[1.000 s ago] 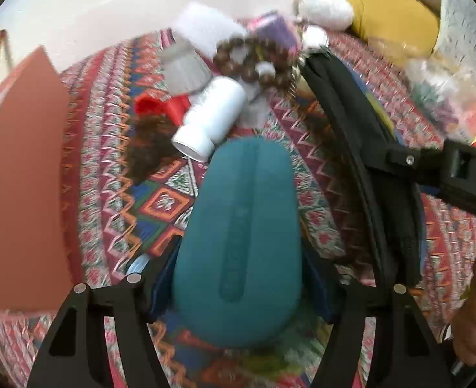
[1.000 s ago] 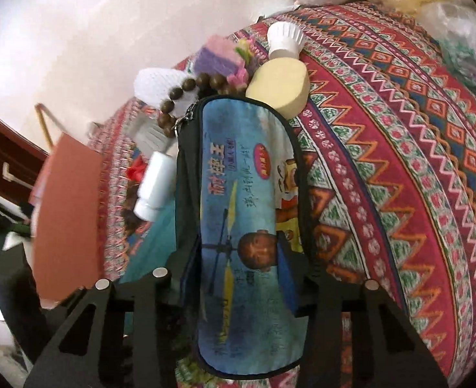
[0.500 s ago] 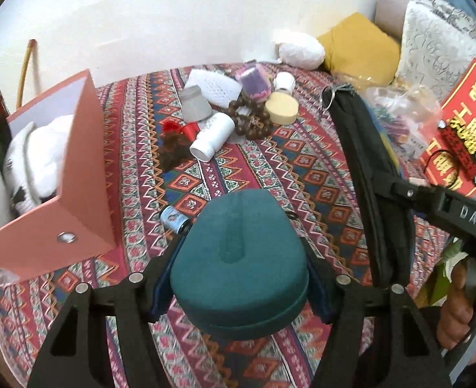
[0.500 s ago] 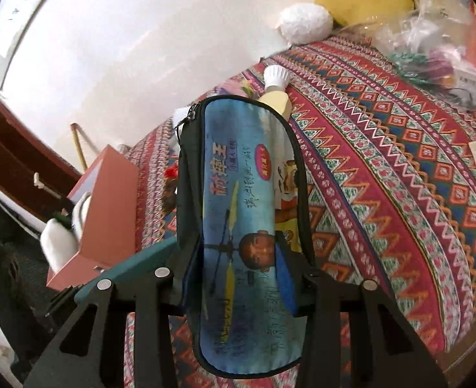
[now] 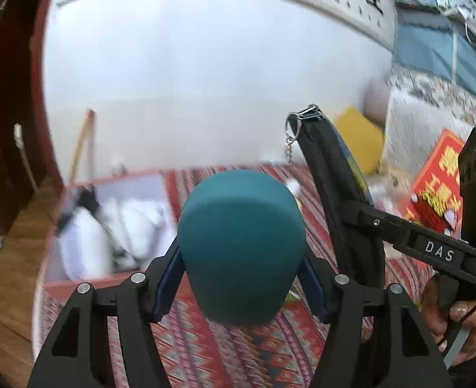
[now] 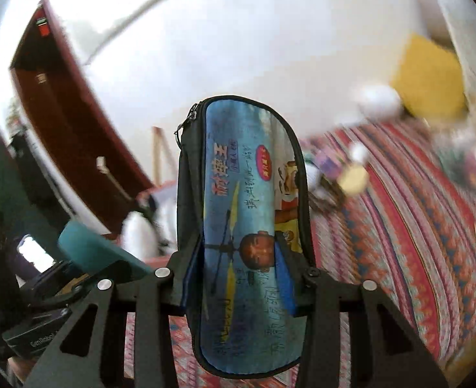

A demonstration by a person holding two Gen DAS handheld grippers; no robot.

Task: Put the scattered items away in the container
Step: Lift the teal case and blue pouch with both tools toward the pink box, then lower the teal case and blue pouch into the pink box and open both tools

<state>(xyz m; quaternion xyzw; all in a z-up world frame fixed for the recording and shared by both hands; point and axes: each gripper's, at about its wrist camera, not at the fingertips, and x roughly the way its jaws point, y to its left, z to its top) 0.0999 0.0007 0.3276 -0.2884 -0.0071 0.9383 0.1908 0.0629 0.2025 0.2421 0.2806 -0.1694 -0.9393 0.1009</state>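
The left gripper [image 5: 241, 258] holds a teal glasses case [image 5: 241, 252] end-on, its blue pads [image 5: 170, 278] pressed to the case's two sides, lifted clear above the patterned bedspread [image 5: 238, 355]. The right gripper [image 6: 238, 274] is clamped narrowly on a black-edged blue printed pencil case [image 6: 247, 226], which stands up between its blue pads [image 6: 285, 284] with the zipper end uppermost. In the left wrist view that same pencil case [image 5: 335, 187] shows edge-on just right of the glasses case, a key ring and chain [image 5: 291, 135] dangling from its top, and the person's right hand [image 5: 464, 326] grips the handle below.

Beyond the glasses case and to its left, the open salmon-pink box [image 5: 76, 286] sits on the bedspread with white bundled things [image 5: 108, 226] inside. Farther right of the glasses case lie a red card with gold characters [image 5: 435, 190], a yellow cushion [image 5: 361, 135] and a pale patterned pillow [image 5: 425, 123] near the white wall [image 5: 205, 80].
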